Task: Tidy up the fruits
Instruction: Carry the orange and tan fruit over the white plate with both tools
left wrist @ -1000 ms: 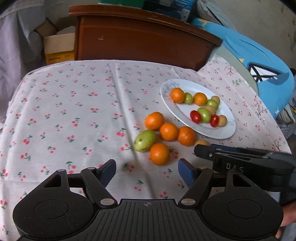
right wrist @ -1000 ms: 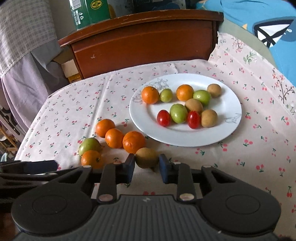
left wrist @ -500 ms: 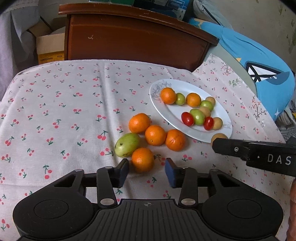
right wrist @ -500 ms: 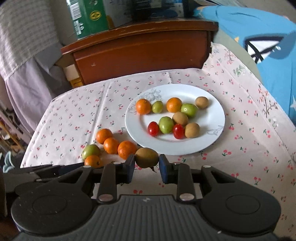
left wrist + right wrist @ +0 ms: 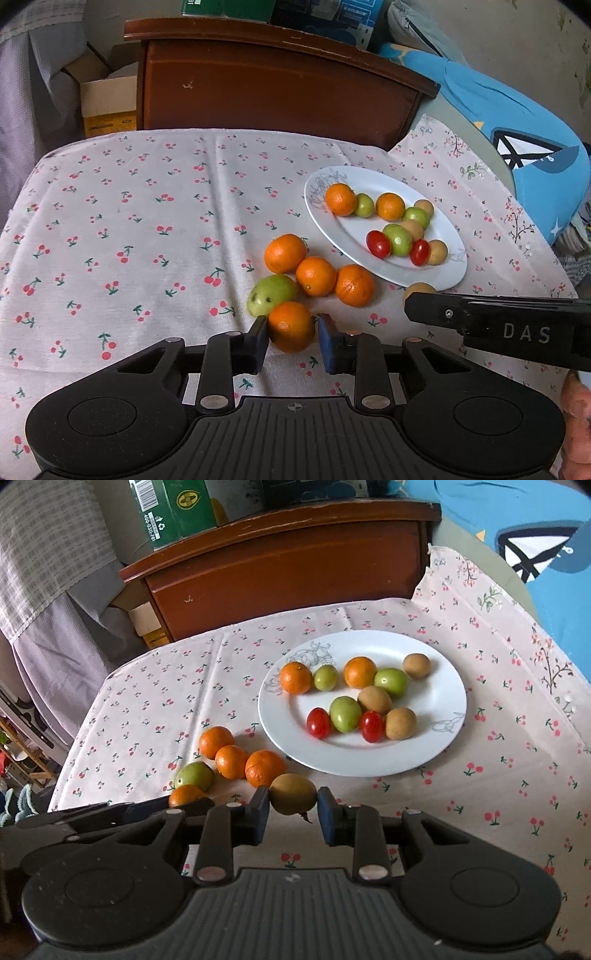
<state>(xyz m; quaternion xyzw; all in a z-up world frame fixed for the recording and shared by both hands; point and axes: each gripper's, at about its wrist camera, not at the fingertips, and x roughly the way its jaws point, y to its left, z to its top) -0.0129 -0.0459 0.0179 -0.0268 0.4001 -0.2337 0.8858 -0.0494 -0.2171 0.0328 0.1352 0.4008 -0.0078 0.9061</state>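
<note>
gripping loose fruit for plate (image 5: 424, 753): left gripper (image 5: 291, 338) fingers just closed, seemingly pressing orange (image 5: 291, 326) on tabletop (image 5: 129, 229); right gripper (image 5: 291, 808) fingers clamped on kiwi (image 5: 293, 794) near plate rim.

On the tablecloth (image 5: 147, 221) before me, loose fruit (image 5: 317, 277) lies left of the plate (image 5: 443, 746), which holds more fruit; the cabinet (image 5: 280, 88) stands behind the table, a box (image 5: 107, 107) at its left
</note>
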